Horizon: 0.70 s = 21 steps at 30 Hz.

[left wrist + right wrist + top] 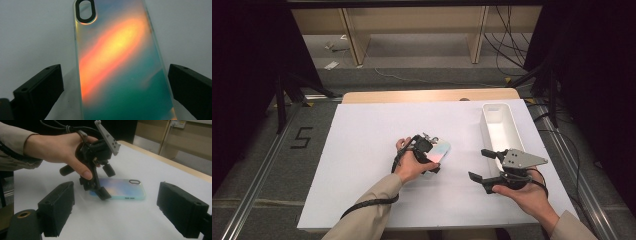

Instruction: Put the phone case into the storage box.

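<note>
An iridescent phone case (442, 149) lies flat on the white table cover, its camera cutout (85, 11) at the far end in the left gripper view. My left gripper (434, 155) points down over the case's near end with one jaw on each long side. The case (120, 62) sits between the jaws, with a gap at the left jaw, so the gripper is open. In the right gripper view, the left gripper (107, 182) straddles the case (125, 188). My right gripper (478, 164) is held to the right of the case, open and empty (115, 212).
A long white tray (512, 125) stands at the table's right side, just beyond the right gripper. The white cover (362, 150) spreads over the wooden table (427, 95). Shelving and cables stand on the floor behind.
</note>
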{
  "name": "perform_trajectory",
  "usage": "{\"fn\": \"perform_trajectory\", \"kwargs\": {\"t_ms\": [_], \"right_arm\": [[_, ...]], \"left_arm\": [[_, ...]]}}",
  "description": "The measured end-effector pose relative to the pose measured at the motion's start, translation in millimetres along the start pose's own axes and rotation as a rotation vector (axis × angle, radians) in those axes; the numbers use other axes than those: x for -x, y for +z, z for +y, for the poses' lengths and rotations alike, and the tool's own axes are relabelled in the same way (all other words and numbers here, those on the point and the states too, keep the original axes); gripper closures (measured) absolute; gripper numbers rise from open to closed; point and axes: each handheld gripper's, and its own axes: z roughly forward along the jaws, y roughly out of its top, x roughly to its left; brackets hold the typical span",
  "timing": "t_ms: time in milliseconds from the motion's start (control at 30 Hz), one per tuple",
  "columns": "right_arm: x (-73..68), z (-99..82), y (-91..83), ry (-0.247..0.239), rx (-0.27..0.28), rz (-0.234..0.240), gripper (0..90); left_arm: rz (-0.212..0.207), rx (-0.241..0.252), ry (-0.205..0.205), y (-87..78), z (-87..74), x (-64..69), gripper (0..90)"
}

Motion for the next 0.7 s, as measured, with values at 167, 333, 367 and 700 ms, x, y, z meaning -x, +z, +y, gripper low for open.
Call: {"fn": "perform_trajectory", "kwargs": {"t_ms": [167, 333, 367, 700], "right_arm": [[-0.2, -0.3, 0.4, -0.001, -0.003, 0.004, 15.5], [-0.2, -0.4, 0.7, -0.002, -0.004, 0.004, 15.6], [-0.2, -0.5, 0.8, -0.002, -0.005, 0.004, 15.5], [-0.8, -0.7, 1.3, -0.001, -0.003, 0.008, 15.6]], "left_arm": [[-0.012, -0.019, -0.014, 0.8, 0.9, -1.7, 0.0], [-0.028, -0.035, -0.021, 0.7, 2.6, -2.6, 2.2], [-0.028, -0.035, -0.021, 0.7, 2.6, -2.6, 3.0], [-0.037, -0.083, -0.018, -0.4, 9.5, -0.8, 8.5]]}}
